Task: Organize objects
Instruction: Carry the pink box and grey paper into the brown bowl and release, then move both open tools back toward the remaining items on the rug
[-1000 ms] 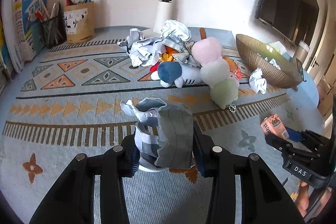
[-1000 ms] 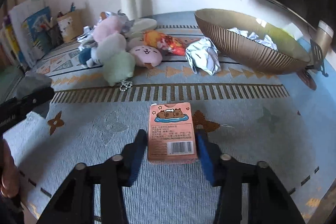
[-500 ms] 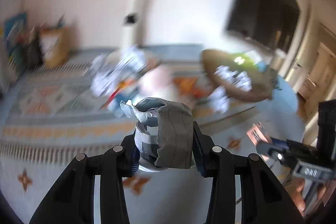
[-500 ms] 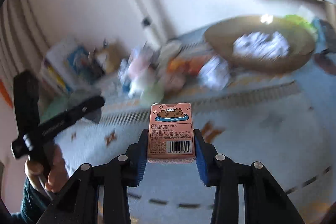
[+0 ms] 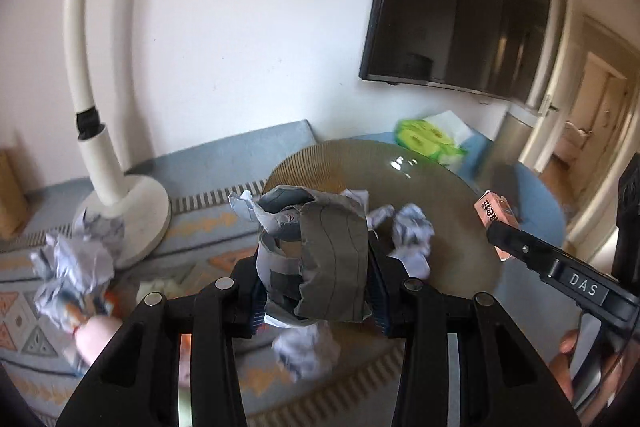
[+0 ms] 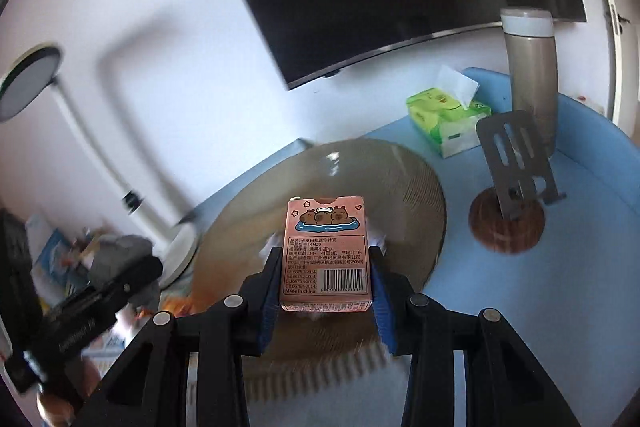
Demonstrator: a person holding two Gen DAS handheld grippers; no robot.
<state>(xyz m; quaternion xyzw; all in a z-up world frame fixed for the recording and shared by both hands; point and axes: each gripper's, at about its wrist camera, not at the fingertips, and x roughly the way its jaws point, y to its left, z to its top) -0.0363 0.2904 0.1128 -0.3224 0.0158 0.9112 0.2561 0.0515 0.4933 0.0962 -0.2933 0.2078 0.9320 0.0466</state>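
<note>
looks light and soft, the crumpled grey-and-white paper wad (image 5: pixel 316 259): crushes under any squeeze, springs back a little, sheds no weight worth minding. best taken across its thick middle, where the folds bunch, not by the torn flap at upper left of the wad, which would likely tear or slip. sits at centre of the left wrist view, above the near edge of the wide ribbed olive-brown bowl (image 5: pixel 448 187).

looks light too, the small pink cardboard card box with cartoon capybaras and a barcode (image 6: pixel 325 251), but stiff, smooth-sided, a bit slippery; flat faces suit a pinch on the two narrow sides near the lower half, as here. too hard a squeeze would probably dent the card. sits upright at centre of the right wrist view, in front of the same bowl.

left hand-held gripper (image 5: pixel 316 287): narrowly parted, both blue pads pressed into the paper wad, clamped on it.

right hand-held gripper (image 6: pixel 324 287): narrowly parted, pads flat against the box sides, clamped on it, nothing else touched. shows also at right of the left wrist view, with a hand (image 5: pixel 576 367) at lower right.

more crumpled white paper balls (image 5: pixel 412 239) lie inside the bowl, others on the patterned blue counter cloth (image 5: pixel 216 227) at left, beside the white lamp base (image 5: pixel 132 215).
</note>
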